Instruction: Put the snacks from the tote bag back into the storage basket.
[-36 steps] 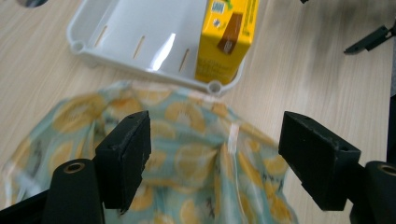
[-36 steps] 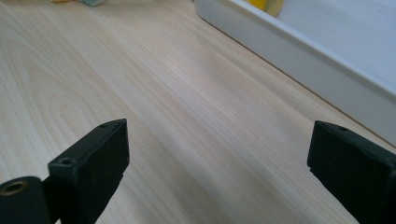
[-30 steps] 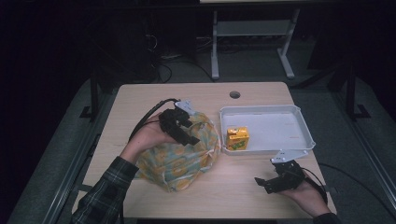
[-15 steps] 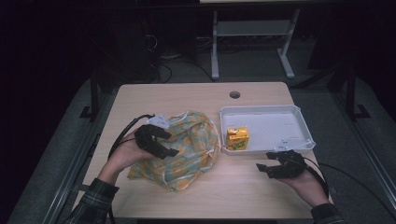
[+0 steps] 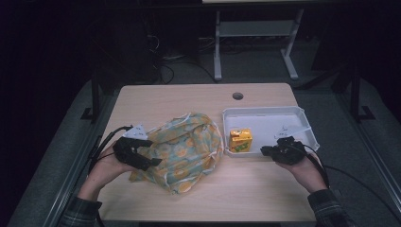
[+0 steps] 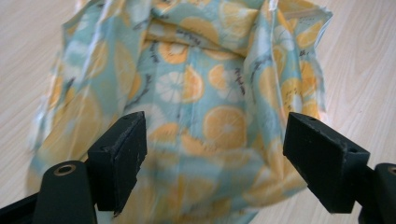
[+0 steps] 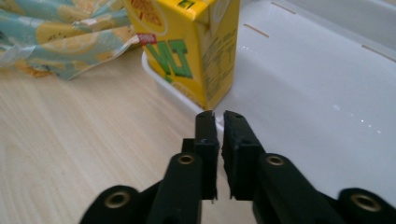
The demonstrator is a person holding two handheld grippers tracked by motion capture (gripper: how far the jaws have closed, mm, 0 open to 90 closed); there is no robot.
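Pale tabletop, and I see my left gripper (image 6: 212, 154) spread wide over the bag (image 5: 182, 149) at frame centre, while my right gripper (image 7: 218, 133), jaws nearly together, sits just below the carton (image 7: 187, 42) in the tray (image 5: 302, 113).

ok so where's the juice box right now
In the high view the juice box stands in the white tray's near left corner, between the patterned bag and the right gripper.

Bag (image 5: 187, 146): crumpled teal cloth with orange-slice print, lying on the table.
Juice carton (image 5: 240, 140): yellow, upright in the tray's near-left corner.
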